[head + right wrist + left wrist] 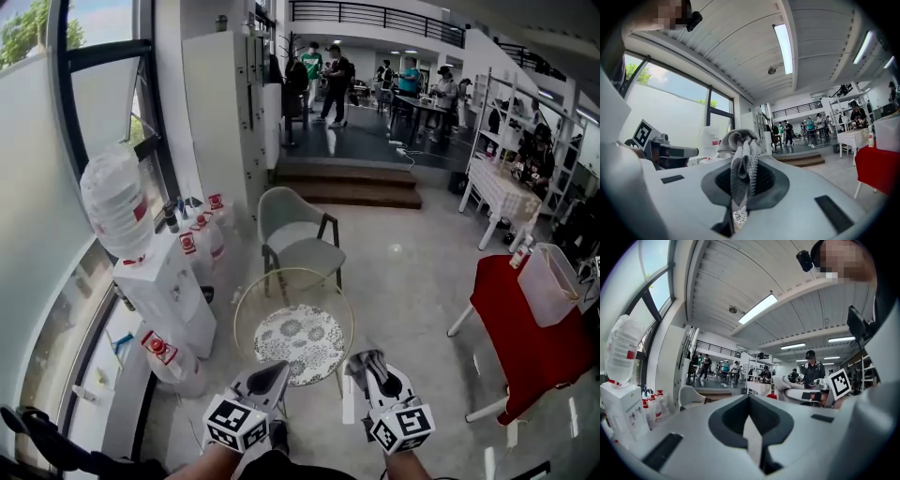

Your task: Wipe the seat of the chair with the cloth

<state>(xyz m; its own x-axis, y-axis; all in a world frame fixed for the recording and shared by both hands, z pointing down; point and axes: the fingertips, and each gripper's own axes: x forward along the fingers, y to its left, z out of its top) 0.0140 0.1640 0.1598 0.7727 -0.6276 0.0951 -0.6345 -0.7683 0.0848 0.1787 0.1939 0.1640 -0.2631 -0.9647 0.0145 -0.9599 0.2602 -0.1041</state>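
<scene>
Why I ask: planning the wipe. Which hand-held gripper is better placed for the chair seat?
Right. The right hand-held gripper is shut on the cloth; the left hand-held gripper is shut on nothing. The chair stands ahead of both, past the table.

The chair's [298, 234] front legs ended behind the rim of the round glass table [246, 309]. The cloth's [739, 154] lower end was hidden between the closed jaws of the right gripper [373, 367]. The person's forearms [211, 464] were cut off at 6 o'clock in the head view, and the red table [525, 328] at 4 o'clock. The people [328, 80] at 12 o'clock were too small to make out.
</scene>
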